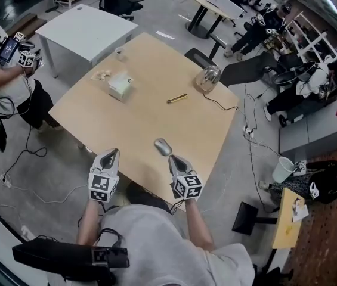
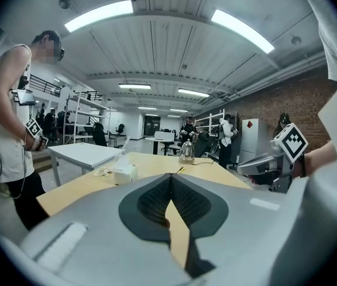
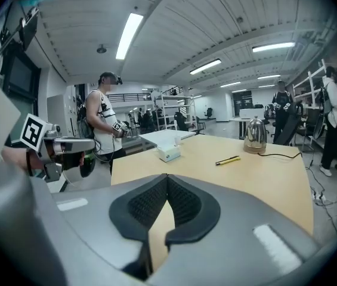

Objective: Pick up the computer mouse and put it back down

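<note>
Writing: the only print I can find is the black-and-white square patterns on the marker cube [image 1: 101,186] of the left tool and on its twin [image 1: 186,186] on the right; I can read no lettering or brand anywhere, the table's items being too small.
Mouse: the grey computer mouse [image 1: 163,146] lies on the wooden table [image 1: 144,121], near its front edge; nothing holds it.
Mouse and right gripper: the right gripper [image 1: 172,158] has its tips just behind the mouse and slightly to its right; from the head view I cannot tell whether they touch; the right gripper view does not show the mouse.
Mouse and left gripper: the left gripper [image 1: 113,152] sits well to the mouse's left, clear of it.
Right jaws: closed tip to tip, with only bare tabletop showing through the slit behind the tips; they grasp nothing.
Left jaws: likewise pressed together at the tips and empty.
Arms: both forearms reach forward from the bottom of the head view, side by side; each tool points across the table, tipped slightly downward.
Further back: a white box [image 1: 120,86], a yellow pen [image 1: 177,98] and a metal kettle [image 1: 208,78], all far from the mouse.
</note>
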`<state>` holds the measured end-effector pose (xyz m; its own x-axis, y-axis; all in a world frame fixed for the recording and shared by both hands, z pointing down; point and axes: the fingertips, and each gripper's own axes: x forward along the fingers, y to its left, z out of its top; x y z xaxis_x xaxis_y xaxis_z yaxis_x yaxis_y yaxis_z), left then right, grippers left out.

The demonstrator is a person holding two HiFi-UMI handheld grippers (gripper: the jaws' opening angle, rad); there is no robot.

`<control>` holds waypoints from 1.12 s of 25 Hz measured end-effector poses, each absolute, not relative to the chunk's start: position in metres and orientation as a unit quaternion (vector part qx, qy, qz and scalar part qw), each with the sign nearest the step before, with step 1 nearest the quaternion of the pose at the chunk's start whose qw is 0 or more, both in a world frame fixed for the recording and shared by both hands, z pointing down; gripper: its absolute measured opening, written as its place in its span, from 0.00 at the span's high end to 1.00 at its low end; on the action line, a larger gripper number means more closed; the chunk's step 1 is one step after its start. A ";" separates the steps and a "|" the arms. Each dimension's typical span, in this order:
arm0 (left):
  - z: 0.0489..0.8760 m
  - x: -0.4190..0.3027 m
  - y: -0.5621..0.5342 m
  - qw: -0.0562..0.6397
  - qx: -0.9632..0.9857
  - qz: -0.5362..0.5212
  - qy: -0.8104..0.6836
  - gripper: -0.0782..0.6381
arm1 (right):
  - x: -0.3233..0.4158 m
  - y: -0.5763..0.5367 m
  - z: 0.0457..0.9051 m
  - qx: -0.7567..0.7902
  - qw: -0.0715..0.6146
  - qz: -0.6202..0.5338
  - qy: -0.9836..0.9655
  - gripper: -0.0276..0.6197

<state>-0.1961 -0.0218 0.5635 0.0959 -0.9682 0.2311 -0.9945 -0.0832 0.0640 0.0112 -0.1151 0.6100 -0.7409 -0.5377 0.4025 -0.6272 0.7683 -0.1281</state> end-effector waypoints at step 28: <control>0.589 -0.201 -0.043 0.117 0.723 0.106 -0.672 0.87 | -0.025 -0.206 0.763 0.216 0.434 0.093 -0.870 0.65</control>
